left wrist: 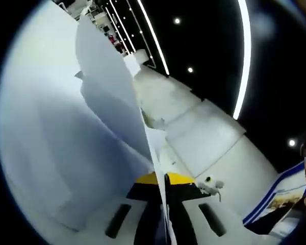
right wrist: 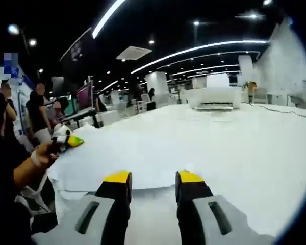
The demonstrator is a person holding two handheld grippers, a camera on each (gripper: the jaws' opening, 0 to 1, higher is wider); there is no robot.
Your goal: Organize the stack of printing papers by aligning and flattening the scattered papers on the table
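In the left gripper view, white printing papers stand on edge and run up from between my jaws. My left gripper is shut on their lower edge, its yellow tips pressed on either side. In the right gripper view, a large white sheet lies spread on the white table, its near edge just ahead of my right gripper. That gripper is open with nothing between its jaws. The left gripper, held in a person's hand, sits at the sheet's left corner.
A white printer stands far back on the table. Several people stand at the left by desks and screens. A blue-edged poster sits off the table's side. A cable trails across the far right.
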